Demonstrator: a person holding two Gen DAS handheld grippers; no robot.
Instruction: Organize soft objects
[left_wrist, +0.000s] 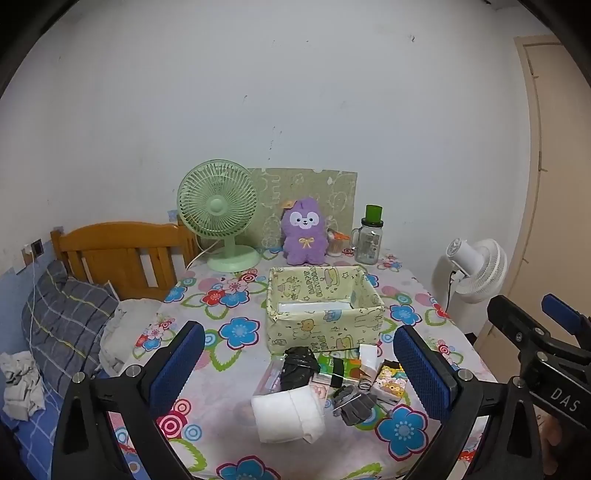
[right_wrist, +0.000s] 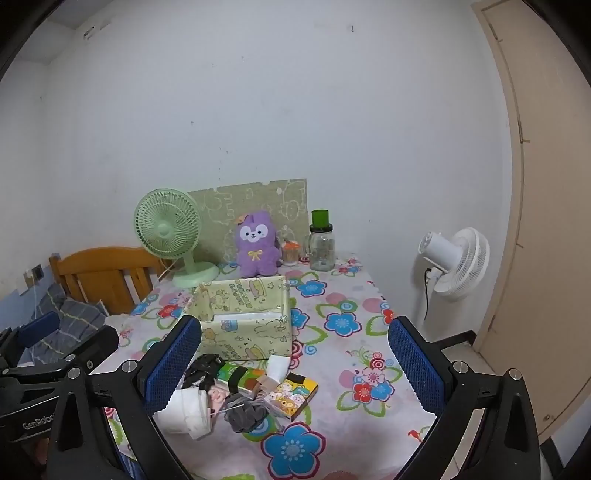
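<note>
A pale yellow fabric bin (left_wrist: 325, 317) (right_wrist: 245, 321) stands open mid-table. In front of it lies a pile: a white folded cloth (left_wrist: 290, 415) (right_wrist: 186, 410), a grey glove (left_wrist: 354, 400) (right_wrist: 245, 413), a black crumpled bag (left_wrist: 299, 367) (right_wrist: 203, 367) and colourful packets (left_wrist: 388, 380) (right_wrist: 291, 393). A purple plush (left_wrist: 304, 232) (right_wrist: 256, 245) sits at the back. My left gripper (left_wrist: 299, 373) is open and empty, held above the pile. My right gripper (right_wrist: 295, 365) is open and empty, just right of the pile; it also shows in the left wrist view (left_wrist: 535, 332).
A green desk fan (left_wrist: 221, 214) (right_wrist: 171, 236), a glass jar with green lid (left_wrist: 369, 238) (right_wrist: 322, 242) and a small jar (left_wrist: 336, 245) stand along the back. A white fan (left_wrist: 476, 269) (right_wrist: 456, 260) stands right of the table; a bed with pillow (left_wrist: 62, 317) lies left.
</note>
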